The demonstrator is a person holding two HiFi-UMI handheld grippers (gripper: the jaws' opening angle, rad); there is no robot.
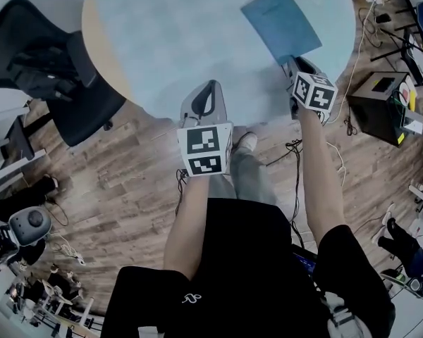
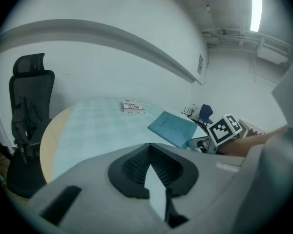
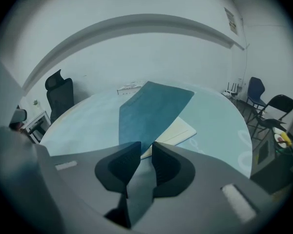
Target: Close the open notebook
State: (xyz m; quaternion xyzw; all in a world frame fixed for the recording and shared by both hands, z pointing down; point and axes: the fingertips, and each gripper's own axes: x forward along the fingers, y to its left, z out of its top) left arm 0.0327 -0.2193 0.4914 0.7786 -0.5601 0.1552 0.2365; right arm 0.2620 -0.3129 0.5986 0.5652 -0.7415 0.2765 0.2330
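Note:
A notebook with a blue cover [image 1: 280,21] lies at the right of the round pale-blue table [image 1: 169,34]. My right gripper [image 1: 290,60] is at its near edge. In the right gripper view the cover [image 3: 149,111] stands lifted and tilted over the cream pages [image 3: 178,133], and its lower edge runs between the jaws of the right gripper [image 3: 145,147], which stand slightly apart and do not pinch it. The left gripper [image 1: 210,84] hovers over the table's near rim, left of the notebook. Its tips meet, with nothing between them [image 2: 149,147]. From the left gripper view the notebook [image 2: 173,127] appears beside the right gripper's marker cube [image 2: 225,128].
A black office chair [image 1: 63,76] stands at the table's left side. A small flat box [image 2: 133,106] lies at the table's far side. On the wooden floor to the right are a black box [image 1: 381,104] and cables. Folding chairs [image 3: 263,104] stand by the wall.

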